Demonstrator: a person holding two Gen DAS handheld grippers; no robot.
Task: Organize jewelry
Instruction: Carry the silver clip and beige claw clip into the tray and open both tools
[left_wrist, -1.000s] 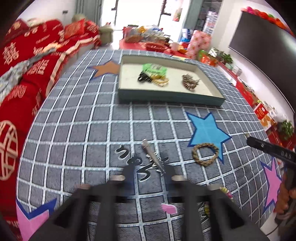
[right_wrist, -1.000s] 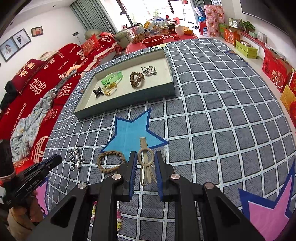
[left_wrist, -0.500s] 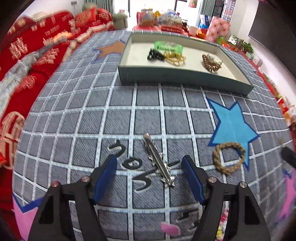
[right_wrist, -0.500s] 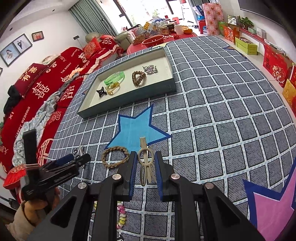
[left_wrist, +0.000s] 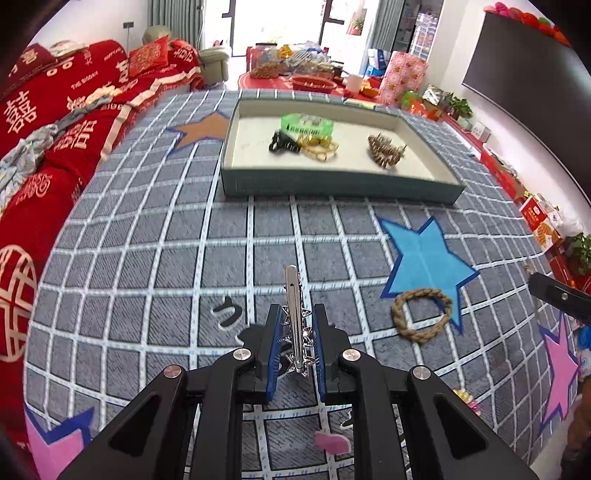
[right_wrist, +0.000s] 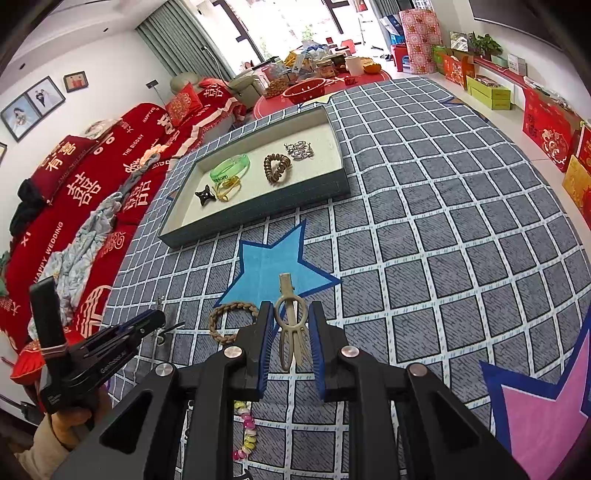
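Note:
On the grey checked carpet, my left gripper (left_wrist: 295, 308) has its jaws closing, and the blue pads press a silver star-studded hair clip (left_wrist: 293, 295) whose tip sticks out ahead. My right gripper (right_wrist: 291, 306) is shut on a beige hair clip (right_wrist: 290, 321) over the blue star. A braided rope ring (left_wrist: 421, 314) lies between the two grippers, also visible in the right wrist view as the rope ring (right_wrist: 229, 321). Further off, the teal tray (left_wrist: 332, 186) holds a green bangle (left_wrist: 306, 125), a black clip (left_wrist: 282, 144), a gold bracelet (left_wrist: 317, 147) and a brown spiral tie (left_wrist: 384, 151).
A colourful bead bracelet (right_wrist: 245, 428) lies on the carpet under my right gripper. A red sofa (left_wrist: 55, 129) runs along the left. Beyond the tray is a cluttered red low table (left_wrist: 295, 74). Boxes and a dark screen (left_wrist: 524, 74) line the right wall.
My left gripper came down over the silver clip and its jaws closed from wide apart onto it. The clip now lies straight between the pads. The right gripper kept still with its beige clip.

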